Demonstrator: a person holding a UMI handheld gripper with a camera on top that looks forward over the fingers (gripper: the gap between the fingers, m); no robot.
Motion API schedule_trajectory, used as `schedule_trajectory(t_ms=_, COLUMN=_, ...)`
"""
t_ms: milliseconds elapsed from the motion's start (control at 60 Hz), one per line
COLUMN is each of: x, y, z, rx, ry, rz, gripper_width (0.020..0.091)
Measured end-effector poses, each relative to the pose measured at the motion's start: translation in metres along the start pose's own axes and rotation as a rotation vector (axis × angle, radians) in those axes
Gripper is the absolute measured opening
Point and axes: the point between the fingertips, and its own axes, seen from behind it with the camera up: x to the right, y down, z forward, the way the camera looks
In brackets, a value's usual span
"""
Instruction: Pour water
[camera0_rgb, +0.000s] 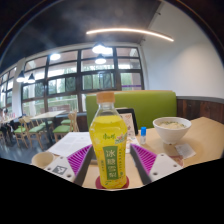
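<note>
Yellow-green plastic bottle (110, 143) with an orange cap stands clamped between the gripper's (110, 168) pink pads; a white bowl (172, 128) sits beyond.

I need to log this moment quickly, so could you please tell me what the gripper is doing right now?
Gripper: fingers closed on the bottle, pads pressing on both its sides.

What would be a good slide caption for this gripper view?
A yellow-capped drink bottle stands between the gripper fingers, with a white bowl beyond on the wooden table.
</note>
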Motion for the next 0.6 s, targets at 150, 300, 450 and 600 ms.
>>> schedule_trajectory(t_ms=150, x=-0.010, y=-0.024, z=-0.048, rx=0.014, ry=-0.007, rz=0.003, gripper_width=0.0826)
schedule_trajectory(t_ms=300, x=-0.031, y=-0.038, z=-0.123, rx=0.018, ry=-0.005, rz=-0.037, gripper_width=0.0827)
schedule_trajectory(t_ms=450, x=-0.066, y=-0.034, z=-0.197, rx=-0.004, ry=-0.045, rz=-0.025, gripper_width=0.0828)
schedule_trajectory(t_ms=600, x=-0.103, y=-0.026, z=-0.254, rx=-0.012, ry=-0.122, rz=0.028, gripper_width=0.0828)
